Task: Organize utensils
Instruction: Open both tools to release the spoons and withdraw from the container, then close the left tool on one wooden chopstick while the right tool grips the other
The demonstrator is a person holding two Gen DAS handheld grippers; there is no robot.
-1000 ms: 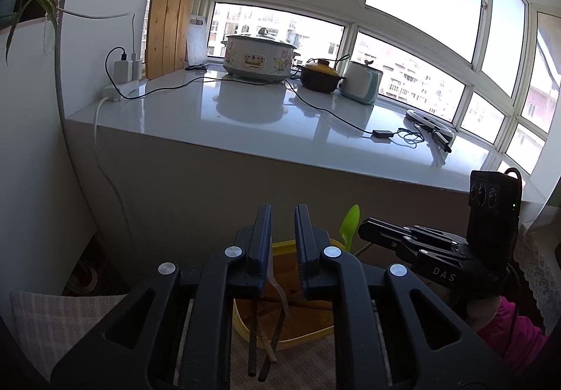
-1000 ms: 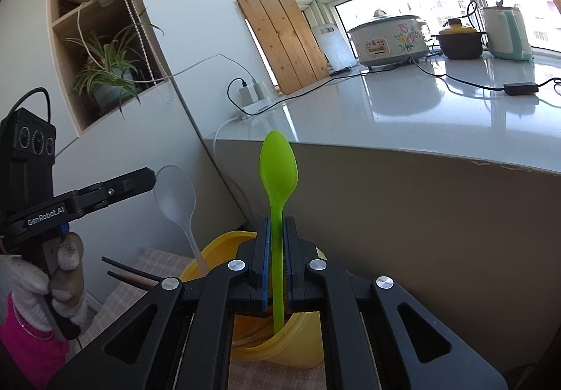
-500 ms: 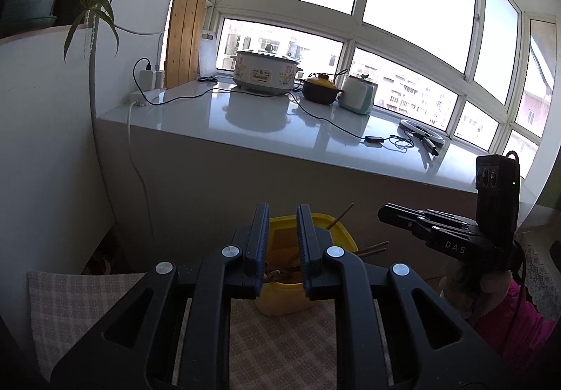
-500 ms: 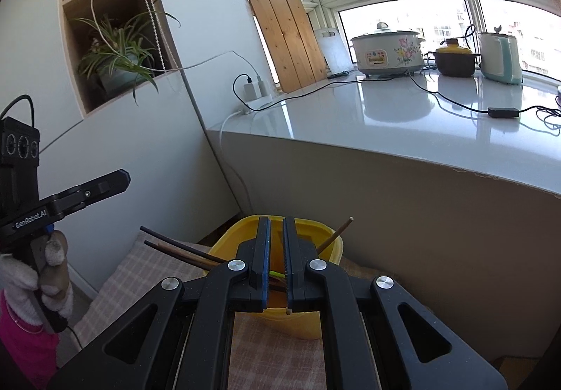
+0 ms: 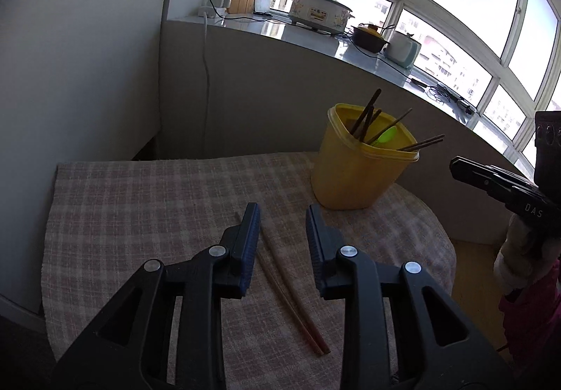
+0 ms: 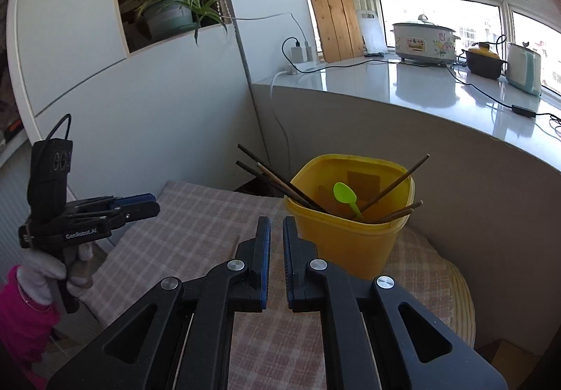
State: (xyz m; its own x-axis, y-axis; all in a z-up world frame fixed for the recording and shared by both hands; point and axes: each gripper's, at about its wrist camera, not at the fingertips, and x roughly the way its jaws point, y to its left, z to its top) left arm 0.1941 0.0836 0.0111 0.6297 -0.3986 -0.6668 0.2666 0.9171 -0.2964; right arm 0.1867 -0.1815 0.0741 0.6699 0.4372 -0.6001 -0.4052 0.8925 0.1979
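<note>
Up front, in the left wrist view, the left tongs (image 5: pixel 283 214) stand partly apart, their jaws having just been opening, empty above two chopsticks (image 5: pixel 291 288) lying on the checked cloth (image 5: pixel 140 207). "DAS" shows on the right tongs (image 5: pixel 455 164). From the right wrist view, those tongs (image 6: pixel 276 225) are pinched narrow and empty; "GenRobot.AI" marks the other tool. Beyond them, the yellow tub (image 6: pixel 347 239) holds chopsticks and a green spoon (image 6: pixel 345 195), near the cloth's far edge.

"DAS" stands on the right gripper (image 5: pixel 466 171); "GenRobot.AI" on the left gripper (image 6: pixel 149 204).
</note>
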